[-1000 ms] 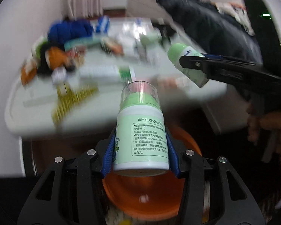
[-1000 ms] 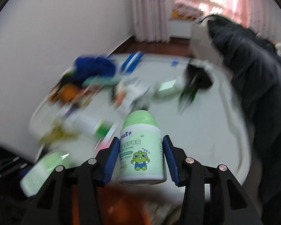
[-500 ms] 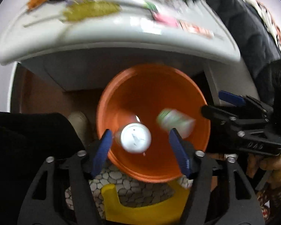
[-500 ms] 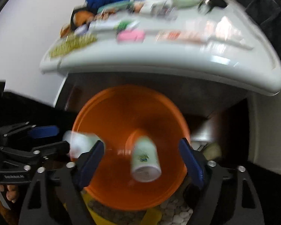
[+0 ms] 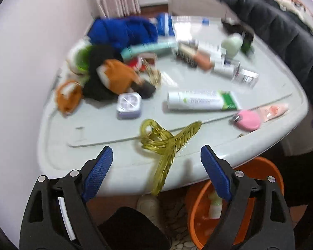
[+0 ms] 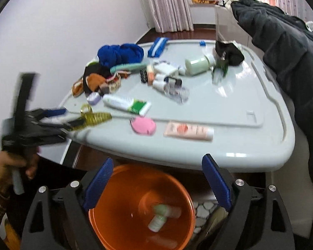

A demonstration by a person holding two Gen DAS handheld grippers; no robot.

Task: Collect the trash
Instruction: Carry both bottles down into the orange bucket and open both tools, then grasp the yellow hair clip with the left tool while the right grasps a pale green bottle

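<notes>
Both green bottles (image 6: 163,215) now lie in the orange bin (image 6: 119,214), fingers empty.

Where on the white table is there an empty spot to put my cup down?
The table's right side is bare, from the pink tube across to the dark coat. The near left corner, before the yellow hair clip, is also free. The far left is crowded: blue cloth, bottles and boxes.

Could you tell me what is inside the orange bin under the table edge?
The bin holds two pale green bottles lying near its bottom, blurred in the right wrist view. The open right tongs frame it and hide the rim's sides, so anything there cannot be seen.
</notes>
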